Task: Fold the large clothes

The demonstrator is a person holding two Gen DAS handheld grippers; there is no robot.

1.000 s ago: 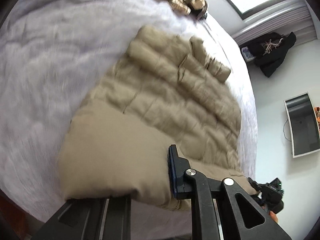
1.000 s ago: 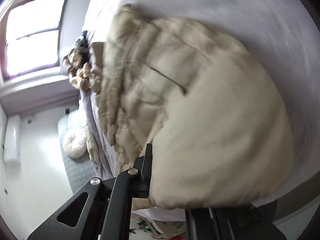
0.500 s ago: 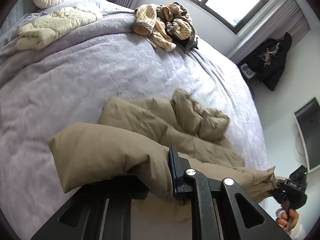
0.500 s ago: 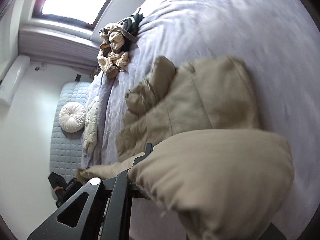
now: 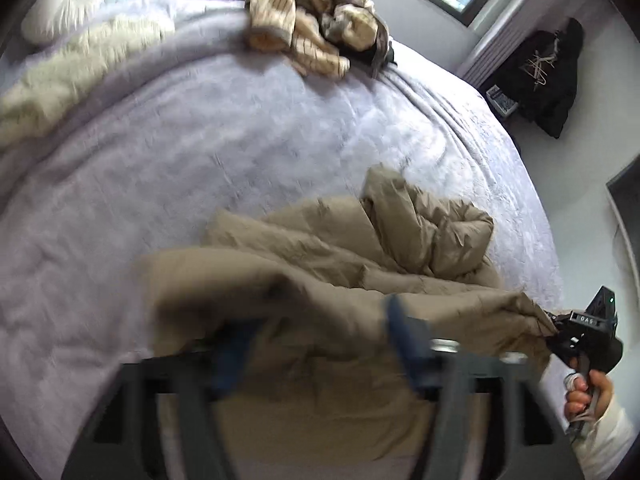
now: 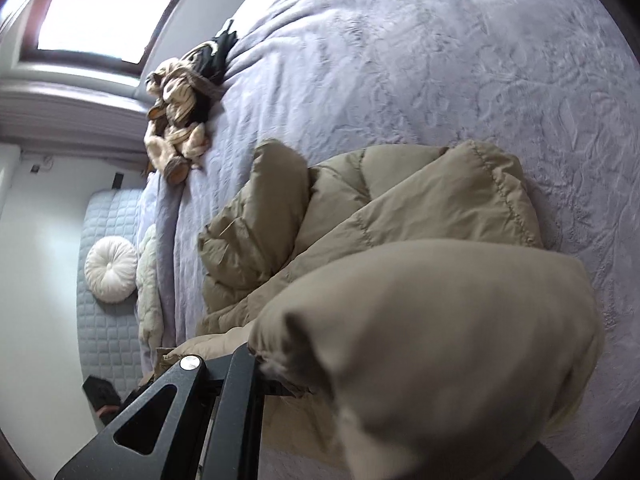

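Observation:
A tan puffer jacket (image 5: 360, 264) lies bunched on the lilac bedspread (image 5: 200, 152); it also shows in the right wrist view (image 6: 400, 208). My left gripper (image 5: 316, 344) is blurred, its blue pads apart, with the jacket's hem draped between and over them. My right gripper (image 6: 280, 376) is shut on the jacket's other hem corner, which bulges over its fingers (image 6: 240, 368). The right gripper also shows in the left wrist view (image 5: 576, 332), pinching the hem at the bed's edge.
A striped beige garment pile (image 5: 316, 36) lies at the bed's far side, also in the right wrist view (image 6: 180, 120). A cream knit garment (image 5: 68, 76) and a round white cushion (image 6: 110, 274) are near the headboard. Dark clothes (image 5: 540, 68) hang by the window.
Both grippers have drawn the jacket's hem back toward the near bed edge, bunching the jacket. The left gripper's pads have spread apart and its view has blurred.

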